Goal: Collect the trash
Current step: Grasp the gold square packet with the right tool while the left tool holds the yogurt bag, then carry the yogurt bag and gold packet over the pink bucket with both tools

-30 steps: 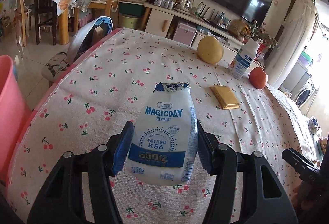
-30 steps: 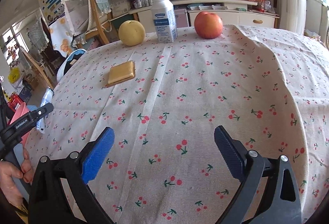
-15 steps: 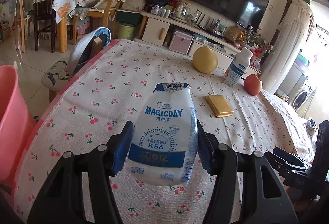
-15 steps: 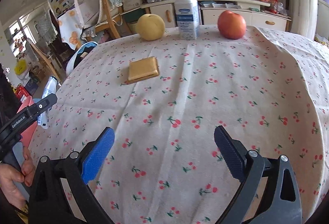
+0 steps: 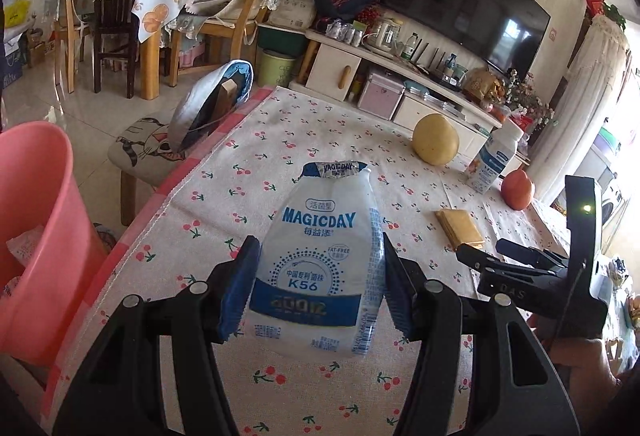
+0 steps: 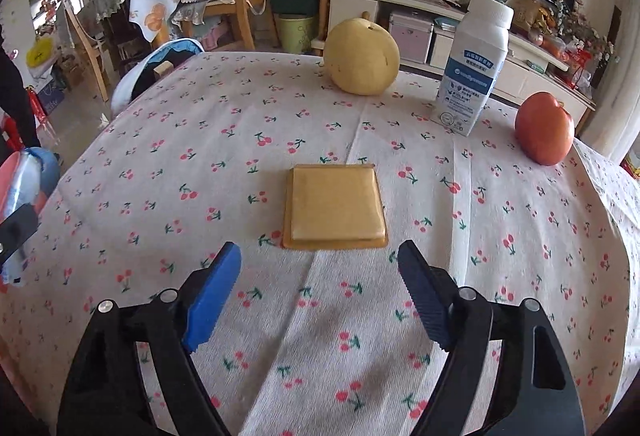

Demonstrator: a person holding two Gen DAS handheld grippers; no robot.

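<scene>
The left gripper (image 5: 316,288) is clamped on a crumpled MAGICDAY bottle (image 5: 320,268), its blue pads (image 5: 240,288) pressing the sides low on the body, above the cherry-print cloth (image 5: 280,140) near the table's left edge; the pink bin (image 5: 36,236) stands off that edge to the left, some paper already inside. The right gripper (image 6: 320,288) hangs wide and empty, just short of a flat yellow packet (image 6: 334,206) lying on the cloth.

Risks, as I judge them: the bottle is soft and already dented, so a slack squeeze could let it slide out and drop onto the floor between table and bin; a release before it is over the bin's mouth would miss. The packet lies very flat, so the right jaws may scrape the cloth or bunch it up instead of getting under an edge; dragged cloth could topple the upright white bottle (image 6: 474,68) beyond, or set the pear (image 6: 362,60) and apple (image 6: 544,128) rolling.

Readable on the held bottle: "MAGICDAY" on body and foil lid, "K56", "FAT-FREE", with Chinese text around them; the white bottle's label is too small to read.
</scene>
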